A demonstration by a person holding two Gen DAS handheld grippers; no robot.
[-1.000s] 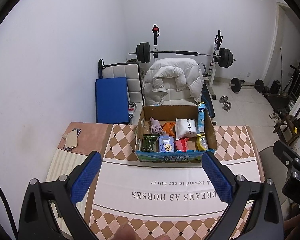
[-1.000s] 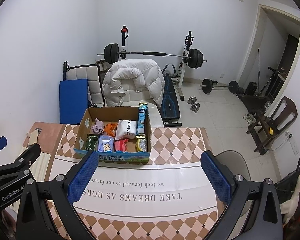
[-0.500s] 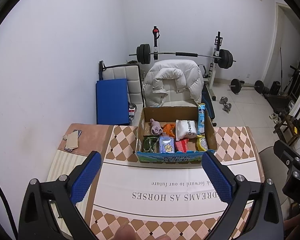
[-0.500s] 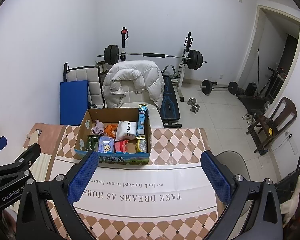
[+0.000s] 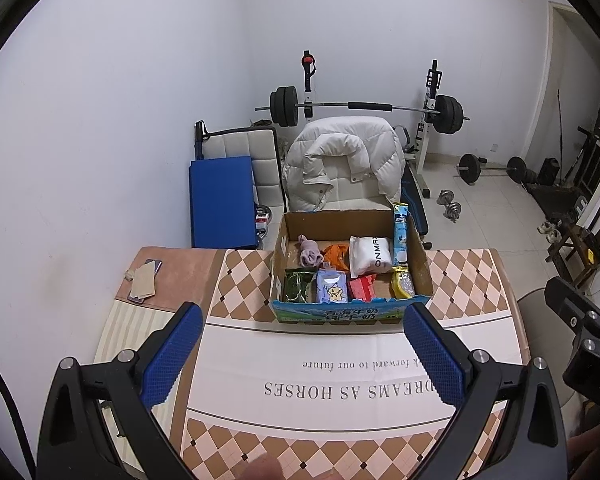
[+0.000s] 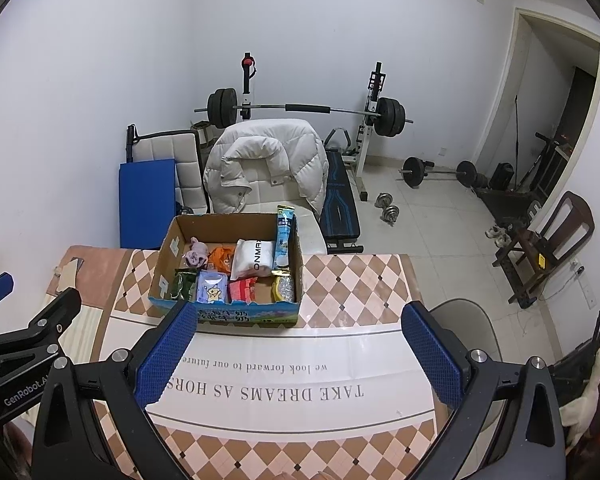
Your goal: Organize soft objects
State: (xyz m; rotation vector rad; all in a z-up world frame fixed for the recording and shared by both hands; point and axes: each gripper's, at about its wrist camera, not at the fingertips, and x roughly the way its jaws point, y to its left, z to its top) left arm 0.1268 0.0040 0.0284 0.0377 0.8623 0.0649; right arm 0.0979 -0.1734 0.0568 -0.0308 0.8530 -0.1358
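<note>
My left gripper [image 5: 300, 344] has its blue pads wide apart with nothing between them, and my right gripper [image 6: 296, 344] is spread the same way, also empty; both hang over the near part of the table [image 5: 468, 276]. Beyond them, at the far middle, sits the cardboard box [image 5: 350, 314] with the soft things already inside: a pink sock [image 5: 310, 254], an orange cloth [image 5: 336, 254], a white pouch [image 5: 372, 254] and small packets along the near wall. Nothing soft lies loose on the cloth (so this fits either a box yet to be sorted or one just packed), and I judge no move from that. The left view shows a phone [image 5: 144, 282] at the table's far left; the right view alone shows a wooden chair [image 6: 548, 240] across the room.
</note>
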